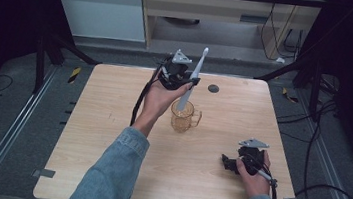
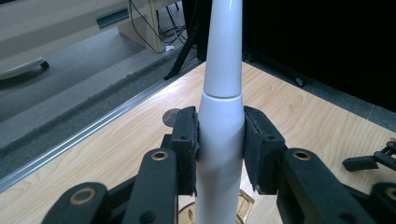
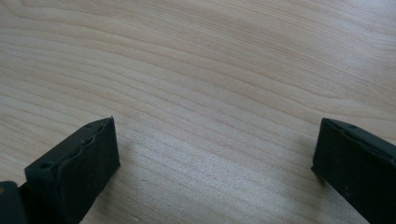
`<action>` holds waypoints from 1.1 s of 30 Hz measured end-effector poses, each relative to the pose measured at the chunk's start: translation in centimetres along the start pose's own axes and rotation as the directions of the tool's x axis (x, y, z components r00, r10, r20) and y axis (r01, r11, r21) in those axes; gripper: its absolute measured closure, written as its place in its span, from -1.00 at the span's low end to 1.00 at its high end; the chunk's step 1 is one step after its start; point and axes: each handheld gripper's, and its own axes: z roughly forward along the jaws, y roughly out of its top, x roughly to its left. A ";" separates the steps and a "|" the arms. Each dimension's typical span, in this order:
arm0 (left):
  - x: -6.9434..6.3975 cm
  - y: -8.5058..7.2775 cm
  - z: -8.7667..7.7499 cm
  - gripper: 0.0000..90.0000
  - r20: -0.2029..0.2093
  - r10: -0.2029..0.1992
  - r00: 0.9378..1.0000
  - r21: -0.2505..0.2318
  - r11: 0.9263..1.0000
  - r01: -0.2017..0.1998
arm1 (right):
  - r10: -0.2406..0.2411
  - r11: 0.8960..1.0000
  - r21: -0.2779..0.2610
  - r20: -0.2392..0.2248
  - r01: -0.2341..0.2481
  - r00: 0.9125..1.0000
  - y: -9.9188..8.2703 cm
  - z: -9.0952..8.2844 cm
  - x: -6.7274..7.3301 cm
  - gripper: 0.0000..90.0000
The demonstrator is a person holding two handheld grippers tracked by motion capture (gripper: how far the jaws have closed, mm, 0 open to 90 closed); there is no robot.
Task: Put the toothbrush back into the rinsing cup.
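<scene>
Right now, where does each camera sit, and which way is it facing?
High view: above the person's side, looking forward and down on the table; both forearms, left gripper, right gripper, cup.
Left gripper view: rides the left gripper, looking along its jaws, shut on the toothbrush, toward the table's far edge and floor.
Right gripper view: rides the right gripper, aimed down at bare tabletop, jaws wide.
Shared: toothbrush and table.

A lab: wooden table (image 1: 106,172) on railed floor (cables (image 1: 320,146) trailing).
</scene>
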 end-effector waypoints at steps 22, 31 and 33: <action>0.1 -1.4 1.0 0.50 0.012 -0.019 1.000 0.005 1.000 0.019 | -0.001 1.000 -0.001 0.000 0.001 1.000 0.0 0.0 0.0 -0.99; 0.2 -2.1 1.2 0.50 0.012 -0.028 1.000 0.014 1.000 0.028 | 0.001 1.000 -0.001 -0.002 -0.001 1.000 0.0 0.0 0.0 -0.99; 0.3 -2.3 1.4 0.50 0.011 -0.028 1.000 0.019 0.999 0.027 | 0.001 1.000 -0.001 -0.002 -0.001 1.000 0.0 0.0 0.0 -0.99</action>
